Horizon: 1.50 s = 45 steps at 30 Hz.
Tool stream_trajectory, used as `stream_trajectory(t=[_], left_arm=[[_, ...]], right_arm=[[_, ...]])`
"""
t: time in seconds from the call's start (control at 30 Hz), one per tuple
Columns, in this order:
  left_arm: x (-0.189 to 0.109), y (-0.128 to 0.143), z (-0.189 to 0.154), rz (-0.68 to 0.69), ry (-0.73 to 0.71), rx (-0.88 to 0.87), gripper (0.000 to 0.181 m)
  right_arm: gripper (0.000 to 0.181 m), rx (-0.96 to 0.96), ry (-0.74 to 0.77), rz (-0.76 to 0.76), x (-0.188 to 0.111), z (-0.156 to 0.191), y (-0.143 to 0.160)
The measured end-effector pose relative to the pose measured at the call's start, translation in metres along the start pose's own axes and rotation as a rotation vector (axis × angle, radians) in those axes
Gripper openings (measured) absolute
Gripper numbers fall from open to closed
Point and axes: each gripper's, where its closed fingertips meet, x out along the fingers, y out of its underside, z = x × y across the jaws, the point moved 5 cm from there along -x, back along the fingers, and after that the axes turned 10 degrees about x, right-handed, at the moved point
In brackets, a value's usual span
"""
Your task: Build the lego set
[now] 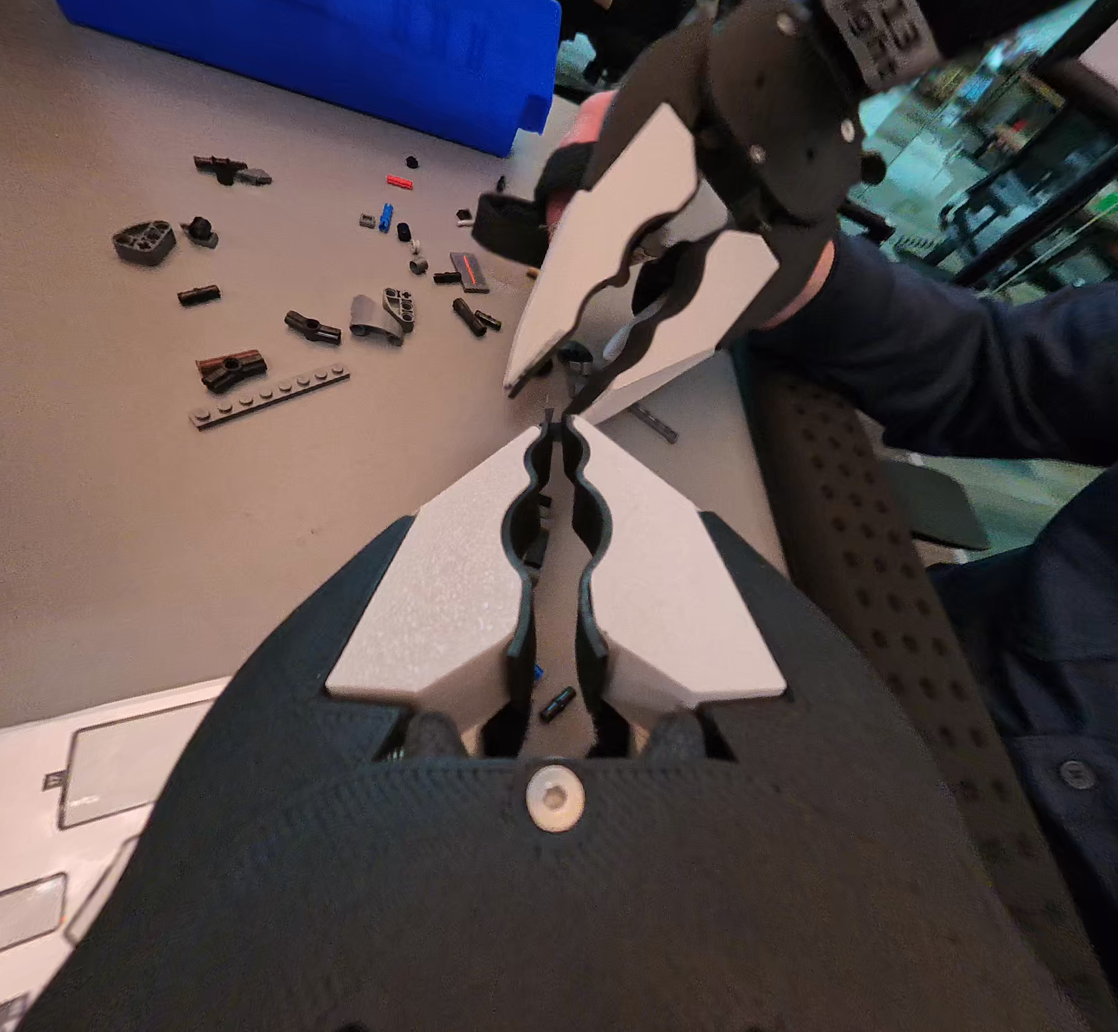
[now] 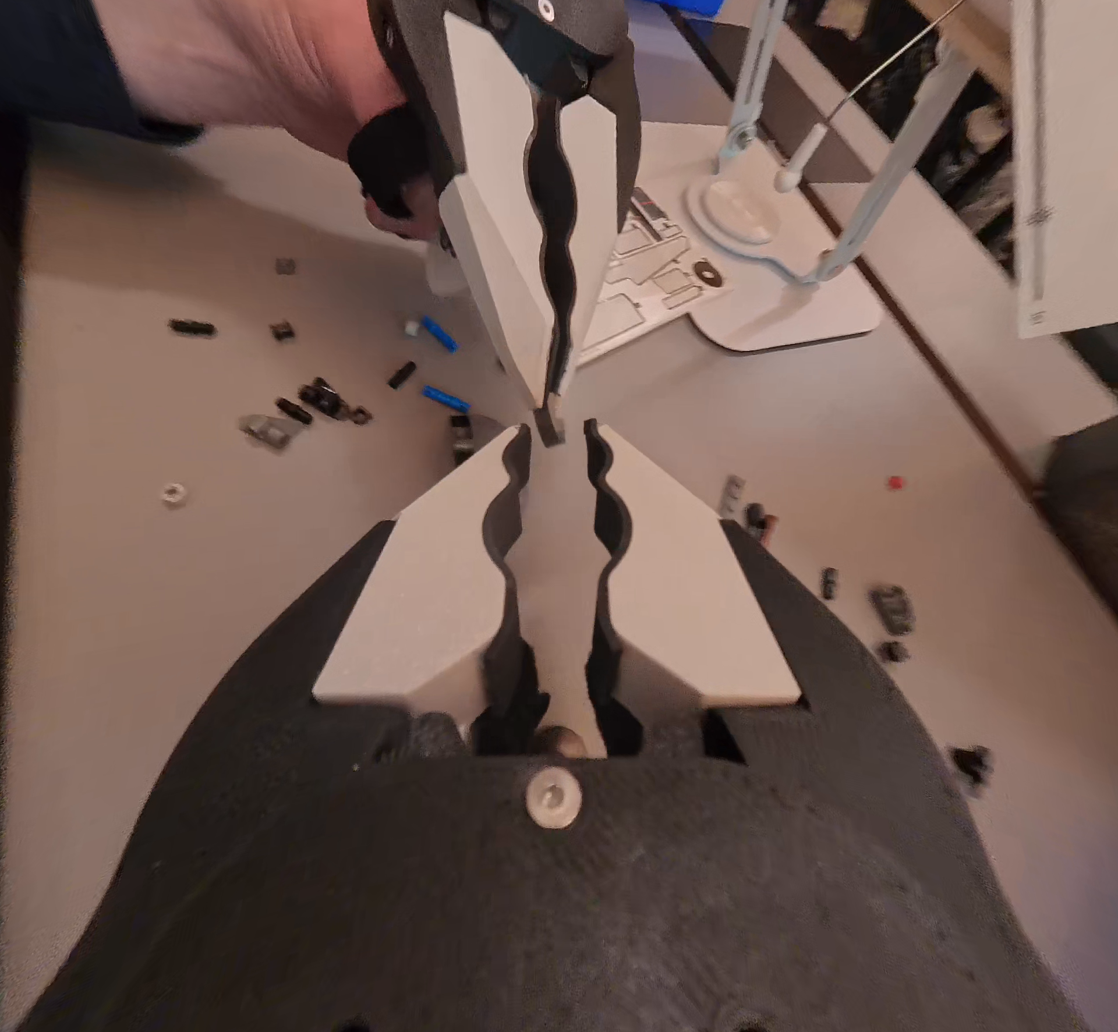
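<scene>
Right wrist view: the left gripper, entering from 12 o'clock, has its jaws closed on a small dark lego piece at the tips. The right gripper stands with jaws narrowly parted around that piece, not yet gripping. Loose lego parts lie on the table at 9 o'clock. Good practice, as judged: align tips squarely, then close gently.

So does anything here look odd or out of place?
Nothing looks broken or spilled. Small lego pieces lie scattered loose on the table, and the left gripper pinches one small dark piece near the right gripper.
</scene>
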Motion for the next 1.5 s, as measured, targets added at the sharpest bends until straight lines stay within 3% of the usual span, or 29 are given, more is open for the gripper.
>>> stream_trajectory(t=[0.23, 0.57, 0.77, 1.27, 1.37, 1.5], left_arm=[[0.001, 0.003, 0.006, -0.038, 0.052, -0.159, 0.0], [0.005, 0.012, 0.002, 0.046, 0.062, -0.162, 0.001], [0.002, 0.012, 0.004, 0.023, 0.084, -0.215, 0.001], [0.01, 0.02, 0.003, 0.074, 0.103, -0.26, 0.0], [0.009, 0.02, 0.004, 0.056, 0.116, -0.28, 0.001], [0.009, 0.02, 0.005, 0.05, 0.118, -0.303, 0.001]], right_arm=[[0.007, -0.29, 0.196, 0.09, 0.007, 0.006, 0.001], [0.007, -0.249, 0.117, 0.14, 0.008, 0.013, 0.008], [0.013, -0.292, 0.144, 0.114, 0.003, 0.015, 0.003], [0.0, -0.294, 0.106, 0.151, 0.006, 0.02, 0.008], [0.01, -0.303, 0.118, 0.163, 0.006, 0.02, 0.01], [0.009, -0.332, 0.126, 0.177, 0.008, 0.021, 0.01]])
